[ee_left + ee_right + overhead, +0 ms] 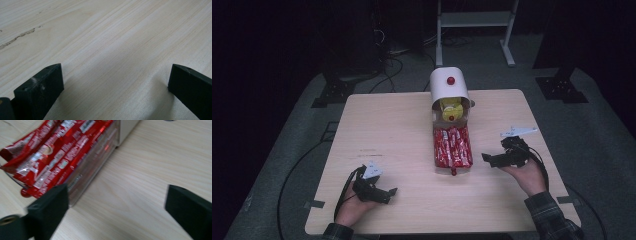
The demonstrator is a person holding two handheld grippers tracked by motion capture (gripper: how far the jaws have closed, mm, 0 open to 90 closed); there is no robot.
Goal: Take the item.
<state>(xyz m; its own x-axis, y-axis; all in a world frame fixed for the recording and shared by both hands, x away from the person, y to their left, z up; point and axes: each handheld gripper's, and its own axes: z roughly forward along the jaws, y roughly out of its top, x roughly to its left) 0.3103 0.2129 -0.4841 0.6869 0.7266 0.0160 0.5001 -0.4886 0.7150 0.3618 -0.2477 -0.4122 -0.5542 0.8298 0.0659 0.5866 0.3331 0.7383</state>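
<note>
At the left of the high view, the left gripper (384,192) rests low on the wooden table (392,125), held in a hand (349,210) whose sleeve is cut off by the bottom edge. Its grey plate and trailing cable hide most of the body, so the jaws are hard to judge from above. In the left gripper view the two black jaws stand wide apart with bare wood grain between them (116,82); a faint dark scuff (17,37) crosses the wood at upper left.

In the middle of the table stands a white dispenser (449,87) with a rounded hood and a red knob (451,80). Yellow contents (451,106) sit in its mouth, too small to identify. A clear drawer (436,150) extends from it toward the person, piled with red snack packets (453,146); the print on them is unreadable. In the right gripper view the packets (52,152) are blurred and cut off at the top and left, and the drawer's clear wall (92,162) is just beside the left jaw.

At the right, the right gripper (488,159) points toward the drawer's near end, close but apart from it. Its jaws stand wide apart, with empty table between them (117,205).

Beyond the table, a white metal stand (474,20) and cables lie in the dark floor area.
</note>
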